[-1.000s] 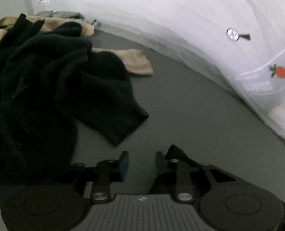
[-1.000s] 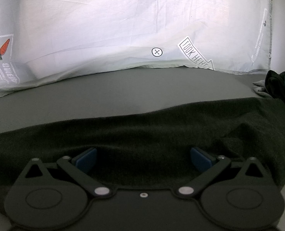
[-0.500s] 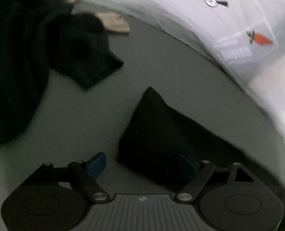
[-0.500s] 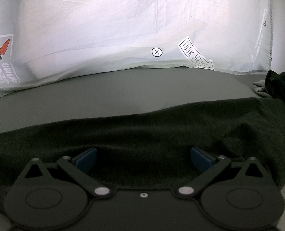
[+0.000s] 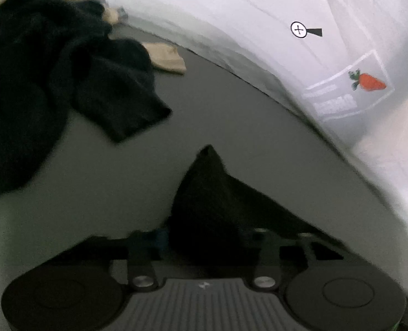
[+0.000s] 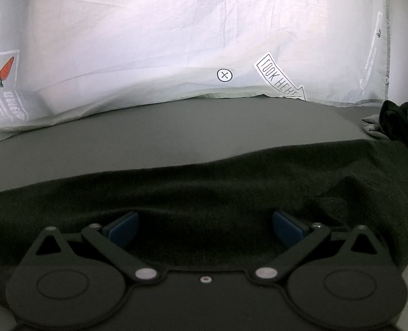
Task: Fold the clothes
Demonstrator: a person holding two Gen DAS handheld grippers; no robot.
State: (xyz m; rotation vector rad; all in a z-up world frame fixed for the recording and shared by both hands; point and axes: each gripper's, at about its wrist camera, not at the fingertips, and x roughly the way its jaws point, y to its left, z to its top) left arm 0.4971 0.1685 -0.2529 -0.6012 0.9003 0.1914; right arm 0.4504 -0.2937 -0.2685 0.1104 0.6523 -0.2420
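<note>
On my right wrist camera the dark garment (image 6: pixel 231 193) lies flat with its long axis running left to right across the grey bed sheet (image 6: pixel 176 129), a soft fine-knit fabric, nearly black. My right gripper (image 6: pixel 205 227) has its fingers spread wide, the blue pads (image 6: pixel 122 230) resting over the cloth's near edge. On the left camera a corner of the same dark fabric (image 5: pixel 212 193) rises to a point aimed away from me — my left gripper (image 5: pixel 204 241) seems to have its fingers around it, though blur keeps me from telling whether they are closed. A black clothes pile (image 5: pixel 52 82) sits far left with a beige piece (image 5: pixel 166 58) beside it. A white printed pillowcase (image 6: pixel 176 33) with a carrot label (image 5: pixel 368 80) backs the bed.
</note>
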